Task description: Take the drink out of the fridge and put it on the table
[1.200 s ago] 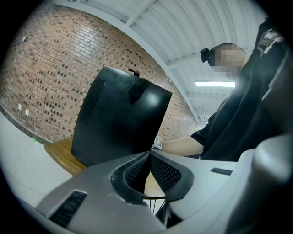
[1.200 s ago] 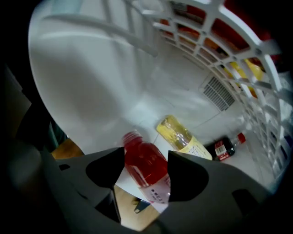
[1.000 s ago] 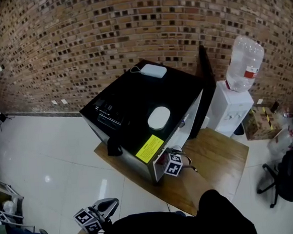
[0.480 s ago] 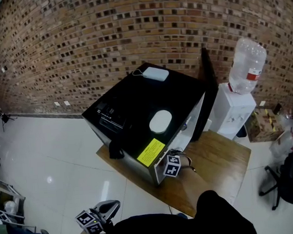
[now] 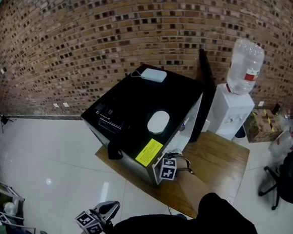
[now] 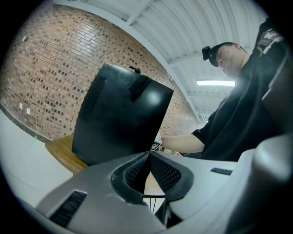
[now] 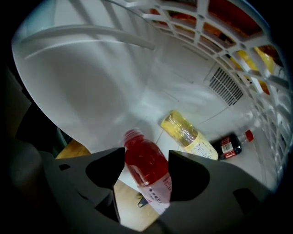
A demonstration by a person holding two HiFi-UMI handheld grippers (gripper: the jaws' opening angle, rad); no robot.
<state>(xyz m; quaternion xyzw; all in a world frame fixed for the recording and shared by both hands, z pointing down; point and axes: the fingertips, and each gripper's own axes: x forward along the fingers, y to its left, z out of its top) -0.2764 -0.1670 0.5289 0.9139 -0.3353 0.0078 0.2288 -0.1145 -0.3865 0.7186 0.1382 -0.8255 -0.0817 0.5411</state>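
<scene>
A black mini fridge (image 5: 135, 107) stands on a wooden table (image 5: 218, 159) with its door (image 5: 205, 91) swung open. My right gripper (image 5: 174, 157) reaches into the fridge's opening. In the right gripper view a red drink bottle (image 7: 145, 162) lies between the closing jaws of the right gripper (image 7: 146, 160), neck pointing inward, and both pads touch its sides. A yellow bottle (image 7: 187, 135) and a small dark bottle (image 7: 232, 144) lie on the white fridge floor behind it. My left gripper (image 5: 109, 207) hangs low at my left, its jaws (image 6: 149, 155) shut on nothing.
White wire shelves (image 7: 238, 41) with more items run above the bottles. Two white devices (image 5: 158, 121) and a yellow sticker (image 5: 149, 152) sit on the fridge's top. A water dispenser (image 5: 232, 107) stands to the right against the brick wall, an office chair (image 5: 287, 176) further right.
The right gripper's marker cube has shifted slightly left and down at the fridge's front. The left gripper has stayed where it was.
</scene>
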